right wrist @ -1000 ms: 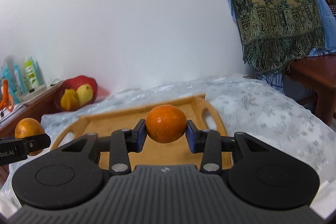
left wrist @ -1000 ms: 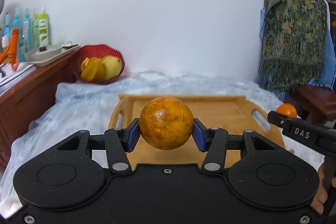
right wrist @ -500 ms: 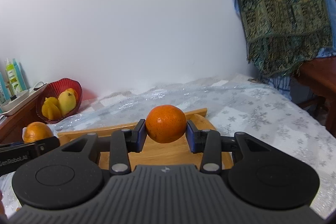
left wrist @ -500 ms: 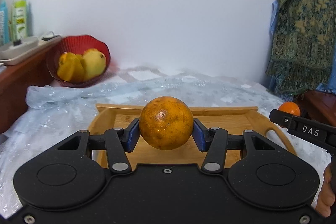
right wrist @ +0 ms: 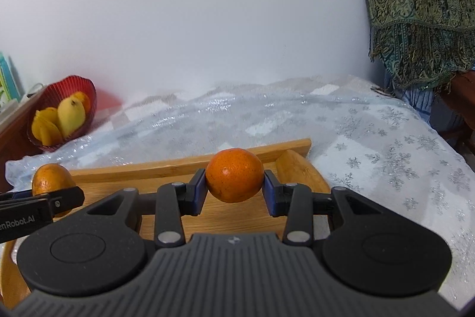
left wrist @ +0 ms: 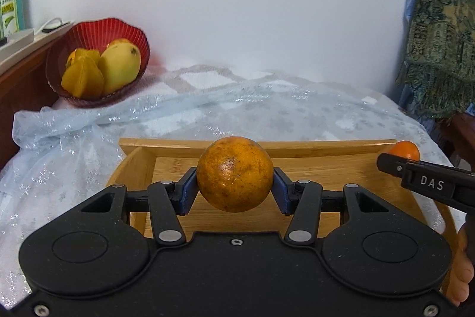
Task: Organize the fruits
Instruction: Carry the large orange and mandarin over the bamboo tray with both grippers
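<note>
1. Left gripper [left wrist: 234,193] is clamped on a large, speckled yellow-orange orange [left wrist: 234,174], blue pads bearing on its two sides at the widest part. Fruit is held in the air over the wooden handled tray [left wrist: 311,165], near its left end.
2. Right gripper [right wrist: 234,192] is clamped on a smaller, deeper-orange mandarin [right wrist: 234,175], same side-to-side pinch, held over the tray's right end, near the back rail.
3. Red ribbed bowl [left wrist: 89,34] sits at the far left corner of the cloth-covered surface, against the wall, holding a yellow mango [left wrist: 120,67] and starfruit [left wrist: 83,79]. Likely drop target, though I can't confirm.
4. Handling: both fruits are round, firm, moderately heavy, with a slightly giving skin. Waxy rind could roll out if gripped off-centre; the current hold across the middle looks right.
5. Risk: they'll roll once released on the flat tray, so set them down low and let go gently.
</note>
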A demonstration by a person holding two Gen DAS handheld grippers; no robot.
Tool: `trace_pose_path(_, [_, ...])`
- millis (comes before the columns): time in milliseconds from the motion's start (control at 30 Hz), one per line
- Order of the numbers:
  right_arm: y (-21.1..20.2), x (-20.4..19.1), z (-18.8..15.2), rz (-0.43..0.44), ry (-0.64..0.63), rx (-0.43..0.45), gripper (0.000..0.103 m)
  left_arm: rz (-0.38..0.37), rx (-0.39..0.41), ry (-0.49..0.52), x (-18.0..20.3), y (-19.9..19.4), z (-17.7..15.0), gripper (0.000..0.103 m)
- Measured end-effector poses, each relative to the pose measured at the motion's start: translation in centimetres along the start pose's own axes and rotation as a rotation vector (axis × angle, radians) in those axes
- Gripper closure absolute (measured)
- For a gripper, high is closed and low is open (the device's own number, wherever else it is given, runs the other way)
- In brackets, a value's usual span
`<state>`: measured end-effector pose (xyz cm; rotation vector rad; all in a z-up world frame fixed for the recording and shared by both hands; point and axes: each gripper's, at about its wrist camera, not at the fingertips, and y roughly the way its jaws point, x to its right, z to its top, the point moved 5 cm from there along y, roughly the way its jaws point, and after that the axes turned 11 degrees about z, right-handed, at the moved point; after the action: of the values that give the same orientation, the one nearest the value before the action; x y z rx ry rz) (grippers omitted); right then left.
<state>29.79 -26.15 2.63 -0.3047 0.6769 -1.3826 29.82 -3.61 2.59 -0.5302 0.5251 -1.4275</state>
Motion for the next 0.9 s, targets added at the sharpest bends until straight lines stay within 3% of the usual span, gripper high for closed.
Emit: trace_pose_path(900, [3.2,1.7,-0.3,-0.023,0.012,-0.085,0.059,0.012,-0.071,0.008,-0.1,2.6,-1.0,0.053])
